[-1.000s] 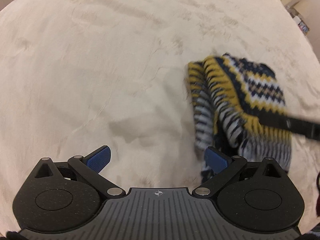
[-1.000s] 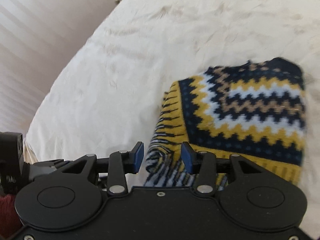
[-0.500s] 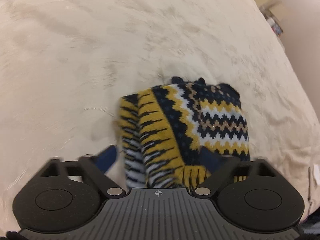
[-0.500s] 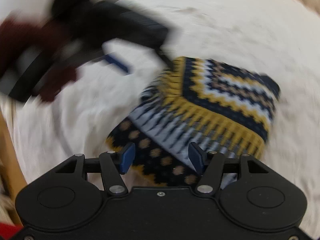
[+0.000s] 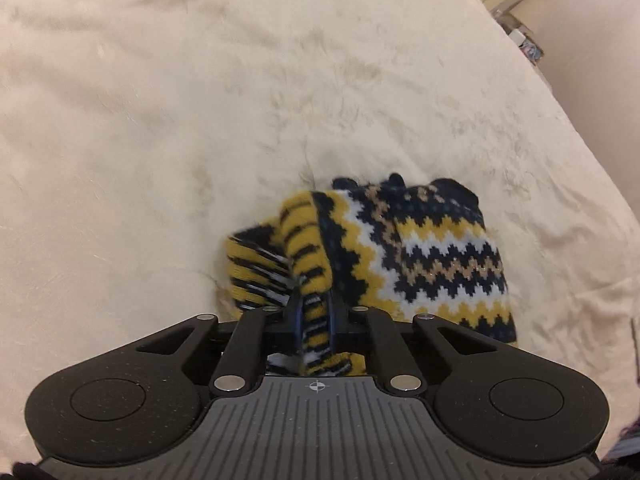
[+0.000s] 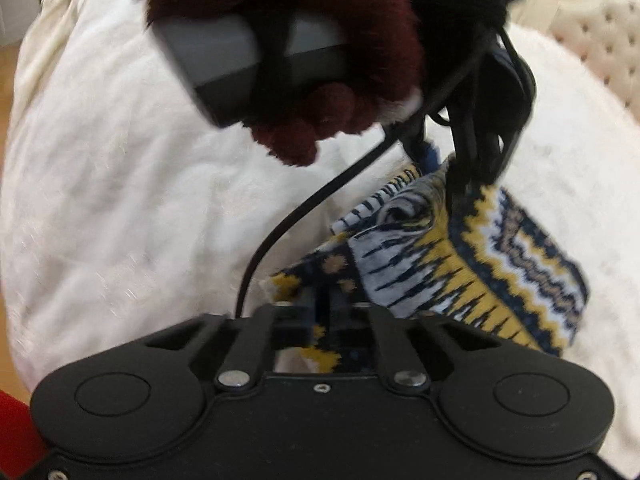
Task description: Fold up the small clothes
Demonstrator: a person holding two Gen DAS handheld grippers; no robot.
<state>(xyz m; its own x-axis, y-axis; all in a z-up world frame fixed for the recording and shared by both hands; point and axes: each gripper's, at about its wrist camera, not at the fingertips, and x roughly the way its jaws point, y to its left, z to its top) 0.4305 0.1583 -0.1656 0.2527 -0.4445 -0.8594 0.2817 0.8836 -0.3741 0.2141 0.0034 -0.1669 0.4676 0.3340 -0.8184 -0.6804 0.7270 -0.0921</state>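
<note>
A small knitted sweater point(image 5: 420, 252) in yellow, navy and white zigzag lies folded on a cream blanket point(image 5: 160, 120). My left gripper point(image 5: 314, 316) is shut on the sweater's striped near edge, with cloth bunched between the blue pads. In the right wrist view the sweater point(image 6: 480, 256) lies just ahead, and my right gripper point(image 6: 322, 312) is shut on its dark dotted near edge. The left gripper point(image 6: 460, 160), held by a hand in a maroon glove point(image 6: 320, 60), pinches the sweater's far edge there.
The blanket covers a bed with a tufted cream headboard point(image 6: 592, 40) at the right. A black cable point(image 6: 296, 216) hangs from the left gripper. Boxes and clutter point(image 5: 520, 32) stand beyond the bed's far right edge. Wooden floor point(image 6: 12, 80) shows at left.
Both grippers were open around the sweater's edges; now both have closed on the cloth. The left gripper has swung over to the sweater and shows close above in the right wrist view.
</note>
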